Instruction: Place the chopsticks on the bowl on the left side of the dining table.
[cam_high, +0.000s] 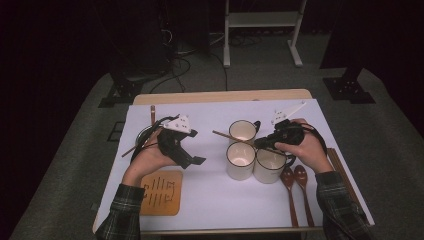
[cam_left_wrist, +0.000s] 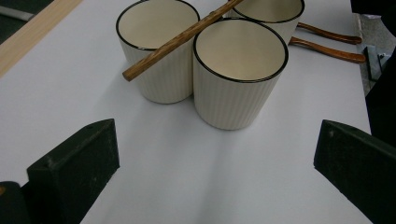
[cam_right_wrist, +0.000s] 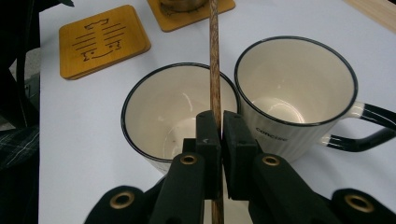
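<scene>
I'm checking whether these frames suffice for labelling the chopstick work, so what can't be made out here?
- Chopstick: right gripper view, its near end hidden behind the right gripper and cut by the bottom edge.
- Coaster print: high view, too small to read.
- Far coaster: right gripper view, cut by the top edge, as is whatever stands on it.
- Third mug: left gripper view, cut by the top edge.
- Left gripper: left gripper view, jaw tips only.

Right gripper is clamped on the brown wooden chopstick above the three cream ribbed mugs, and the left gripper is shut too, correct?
Not quite. The left gripper is open: the left gripper view shows its black jaws standing wide apart with nothing between them. The rest holds: the right gripper is clamped on the brown wooden chopstick above the three cream ribbed mugs.
</scene>
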